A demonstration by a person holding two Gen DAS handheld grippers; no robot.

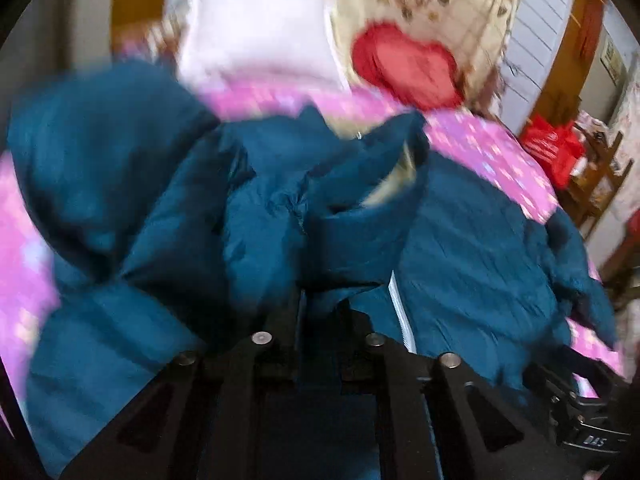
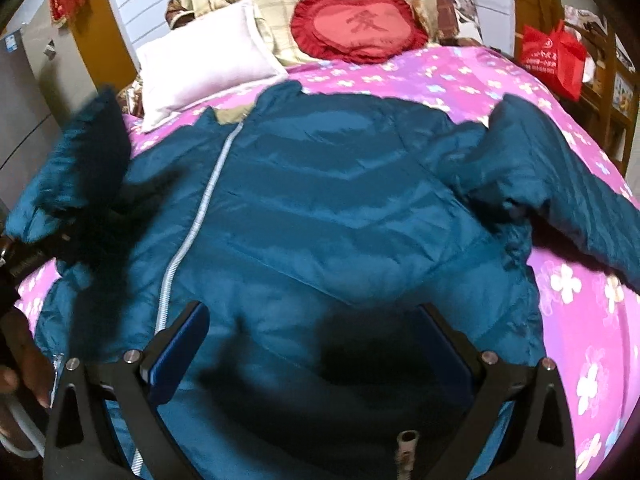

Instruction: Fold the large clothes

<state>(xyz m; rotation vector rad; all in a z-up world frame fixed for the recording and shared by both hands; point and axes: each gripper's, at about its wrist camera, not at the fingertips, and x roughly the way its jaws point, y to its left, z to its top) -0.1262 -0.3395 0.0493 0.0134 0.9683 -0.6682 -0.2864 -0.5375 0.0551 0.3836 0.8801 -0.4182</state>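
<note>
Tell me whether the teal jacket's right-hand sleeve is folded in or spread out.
Spread out. In the right wrist view the sleeve angles away from the jacket body and lies across the pink bedspread.

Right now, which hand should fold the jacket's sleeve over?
Probably the left gripper: its fingers are shut on bunched fabric of the teal jacket. The right gripper hangs open, gripping nothing.

Teal jacket (image 2: pixel 340 200): quilted synthetic cloth, slight sheen, puffy; zipper tape (image 2: pixel 200 208) pale, ribbed. Bedspread (image 2: pixel 580 320): smooth pink printed cloth with flowers. Heart cushion (image 2: pixel 360 26): red cloth, frilled edge. Pillow (image 2: pixel 200 68): soft matt white cloth. Right tongs (image 2: pixel 316 344): matt black plastic, metal pins, blue pads (image 2: pixel 180 352). Bag (image 2: pixel 554 60): red, non-woven look.
</note>
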